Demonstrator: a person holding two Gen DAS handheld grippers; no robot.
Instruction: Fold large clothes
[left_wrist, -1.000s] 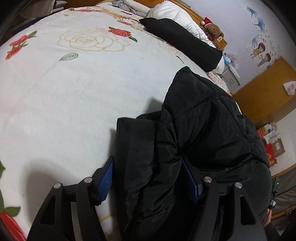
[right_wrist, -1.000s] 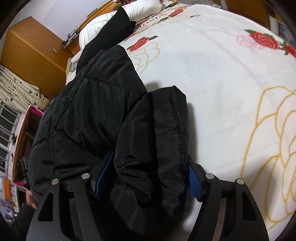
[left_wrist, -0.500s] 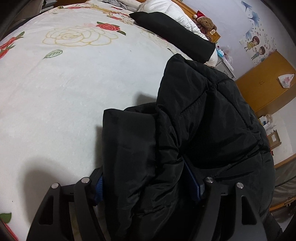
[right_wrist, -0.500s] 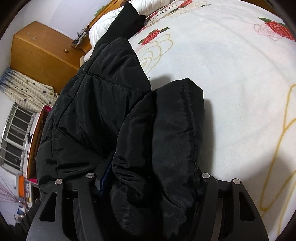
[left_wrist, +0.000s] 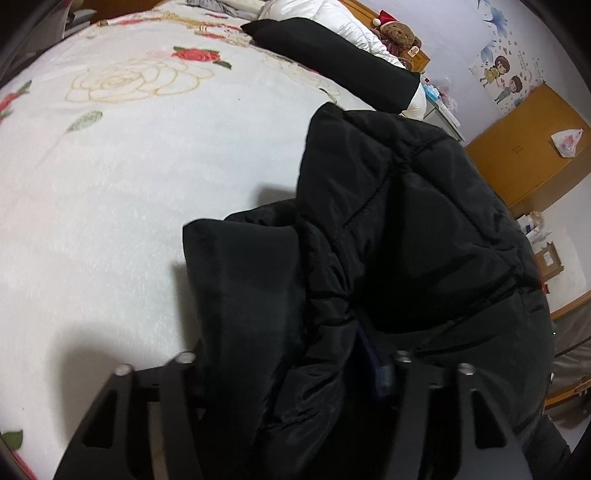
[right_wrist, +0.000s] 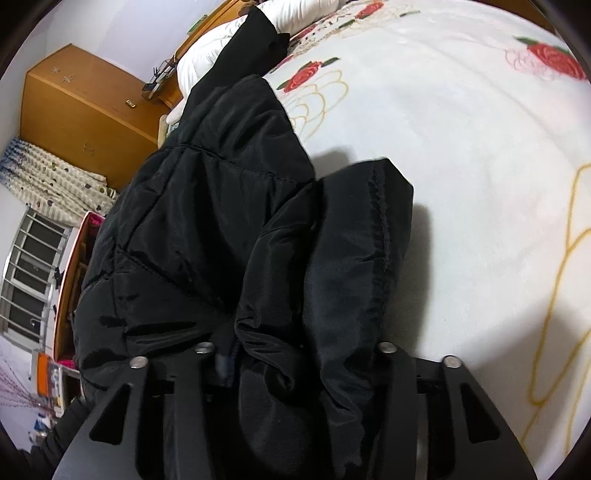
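We are handling a black padded jacket (left_wrist: 413, 236) that lies on the bed (left_wrist: 110, 206), filling the lower right of the left wrist view and the lower left and centre of the right wrist view. It looks bulky but light, soft and puffy, with a smooth shiny shell that we judge slippery; a thin pinch could slide off, so we take a thick bunch of it, at a sleeve or folded edge where seams give some bite.

The left gripper (left_wrist: 291, 365) has a thick fold of the jacket between its jaws, and the right gripper (right_wrist: 295, 354) likewise, at the bottom centre of each frame. Both pairs of jaws have just been closing. They now look clamped on the fabric, which bulges out around them and hides most of the blue pads.

Compared with the earlier frames, the jaws stand narrower, the blue pads that showed clearly on both sides are almost buried in cloth, and the jacket fills more of each view. The dark pillow (left_wrist: 332, 59) remains in the upper part of the frame.
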